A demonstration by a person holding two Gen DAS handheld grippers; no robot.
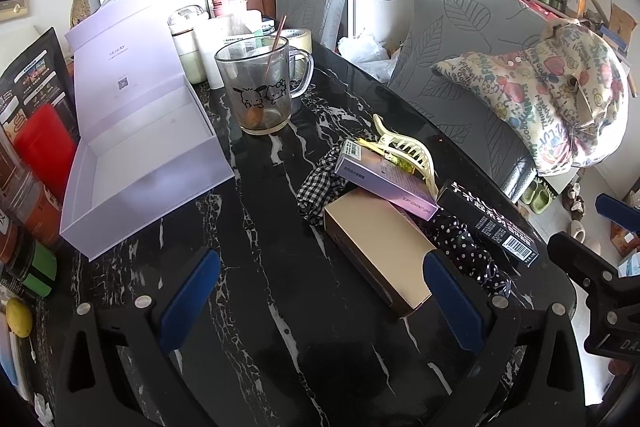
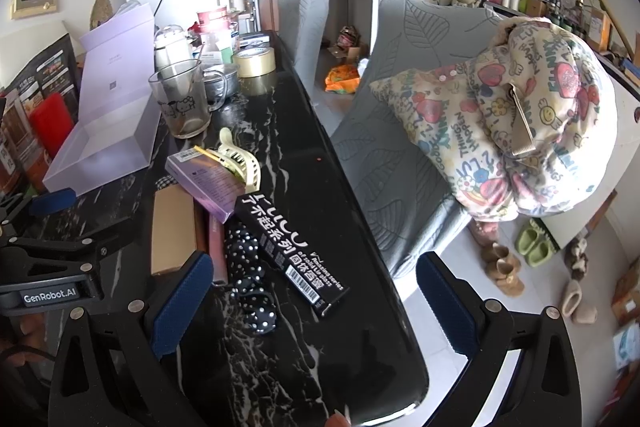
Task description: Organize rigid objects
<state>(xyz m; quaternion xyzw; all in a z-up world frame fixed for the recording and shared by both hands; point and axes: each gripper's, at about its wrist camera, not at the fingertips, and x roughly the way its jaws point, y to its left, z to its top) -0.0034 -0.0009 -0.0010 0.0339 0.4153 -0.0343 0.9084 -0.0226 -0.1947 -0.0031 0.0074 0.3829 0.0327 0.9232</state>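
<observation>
While both grippers hover low over the tabletop [image 1: 256, 211] with jaws spread wide and empty, the left gripper [image 1: 320, 299] faces the gold box [image 1: 376, 247] near the right edge, the right gripper [image 2: 316, 303] the black box [image 2: 288, 247].

Both views are bright with soft daylight and look sharp in the middle. The glossy black surface [image 1: 280, 187] shows pale reflections and glare near its edge. Fisheye distortion bends the borders strongly, and the corners are dark
</observation>
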